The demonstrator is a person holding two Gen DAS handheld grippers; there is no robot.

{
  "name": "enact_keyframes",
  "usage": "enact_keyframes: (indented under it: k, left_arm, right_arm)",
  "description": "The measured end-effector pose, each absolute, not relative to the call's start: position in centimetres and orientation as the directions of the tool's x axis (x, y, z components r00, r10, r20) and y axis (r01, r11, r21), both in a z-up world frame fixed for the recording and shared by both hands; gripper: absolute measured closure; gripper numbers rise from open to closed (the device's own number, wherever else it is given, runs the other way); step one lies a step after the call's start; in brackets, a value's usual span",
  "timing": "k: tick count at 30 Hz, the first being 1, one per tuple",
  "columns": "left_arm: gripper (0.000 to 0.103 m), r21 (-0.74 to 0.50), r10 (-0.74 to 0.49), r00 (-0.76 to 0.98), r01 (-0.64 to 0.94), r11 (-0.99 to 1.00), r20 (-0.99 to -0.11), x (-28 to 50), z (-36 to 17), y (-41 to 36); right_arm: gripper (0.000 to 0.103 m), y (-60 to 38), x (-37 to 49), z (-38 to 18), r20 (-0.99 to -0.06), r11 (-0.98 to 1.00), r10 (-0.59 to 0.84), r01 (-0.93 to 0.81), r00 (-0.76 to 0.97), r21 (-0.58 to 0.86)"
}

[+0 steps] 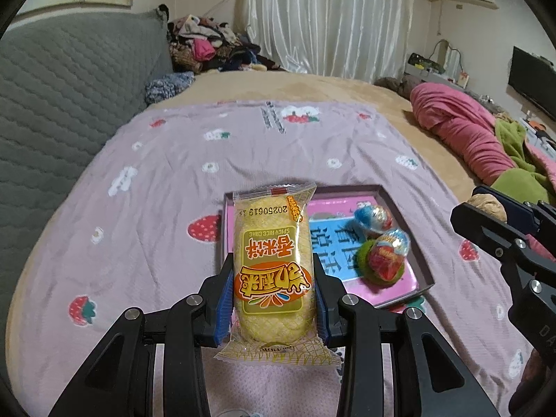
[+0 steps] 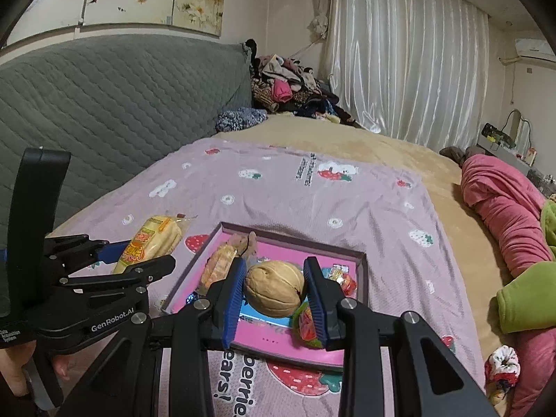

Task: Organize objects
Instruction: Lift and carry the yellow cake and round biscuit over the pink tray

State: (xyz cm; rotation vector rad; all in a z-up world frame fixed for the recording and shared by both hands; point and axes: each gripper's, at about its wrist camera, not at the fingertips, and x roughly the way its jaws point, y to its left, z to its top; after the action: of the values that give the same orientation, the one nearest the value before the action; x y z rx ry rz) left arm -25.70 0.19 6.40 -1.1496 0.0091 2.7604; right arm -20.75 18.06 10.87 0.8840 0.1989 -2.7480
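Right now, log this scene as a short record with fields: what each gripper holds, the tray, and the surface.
left gripper: shut on the rice cake packet, blue-padded fingers pressing its sides
right gripper: shut on the walnut
tray: shallow, pink inside, already holding wrapped sweets and other small snacks
position: both held items are above or beside the tray, not yet set down
surface: pink strawberry blanket on a bed
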Motion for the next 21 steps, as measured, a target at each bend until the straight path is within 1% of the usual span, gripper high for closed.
enact_keyframes:
  k: [21]
  left_arm:
    - [0.064, -0.095, 0.198, -0.595, -0.201, -0.975, -0.779, -28.6, -4.2, 2.8]
  right_arm:
    - [0.068, 17.5, -25.7, 1.0, -0.697, -0.957, -0.194, 0.29, -0.691, -0.021]
